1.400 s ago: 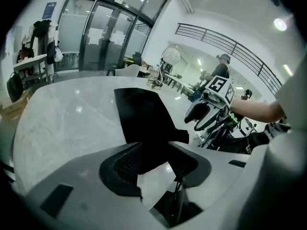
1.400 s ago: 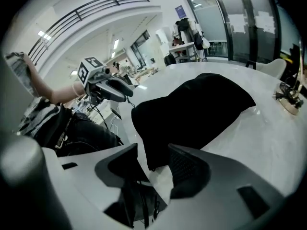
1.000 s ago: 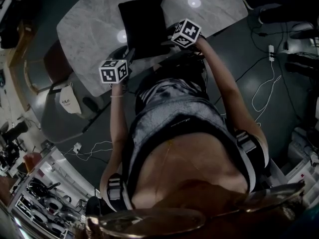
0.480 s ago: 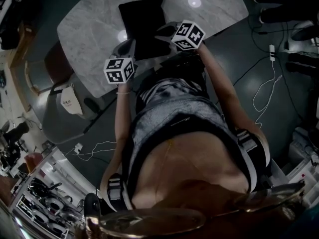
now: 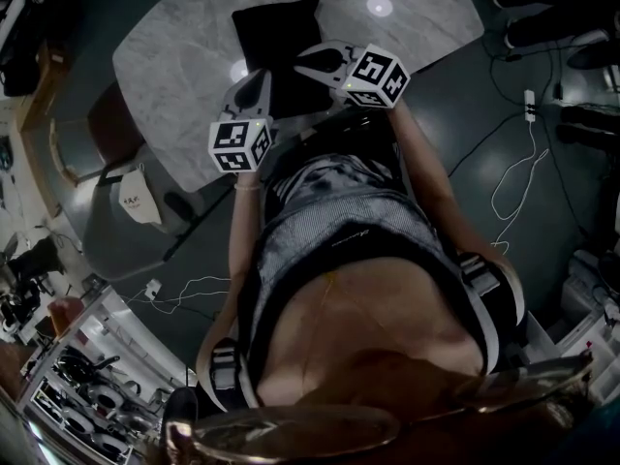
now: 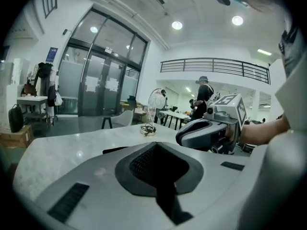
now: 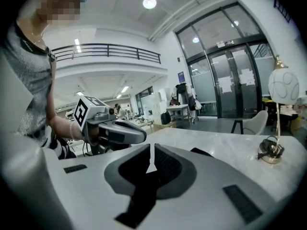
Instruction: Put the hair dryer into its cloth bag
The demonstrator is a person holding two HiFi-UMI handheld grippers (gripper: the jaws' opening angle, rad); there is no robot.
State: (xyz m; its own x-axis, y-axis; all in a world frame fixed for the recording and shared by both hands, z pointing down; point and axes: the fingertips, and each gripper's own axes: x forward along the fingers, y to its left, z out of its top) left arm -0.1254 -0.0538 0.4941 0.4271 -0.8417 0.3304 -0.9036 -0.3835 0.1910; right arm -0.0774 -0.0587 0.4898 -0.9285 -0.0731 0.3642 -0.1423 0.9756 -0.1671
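Raised: left claw [image 5: 254, 83] shut, right claw [image 5: 308, 63] closing empty.

A grey marble table [image 5: 174, 56] carries a flat black cloth bag [image 5: 276, 27].

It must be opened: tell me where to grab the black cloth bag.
Probably pinch the black rectangular cloth bag at its near short edge, from the person's side: it lies flat on the grey marble table, so only edges offer purchase.
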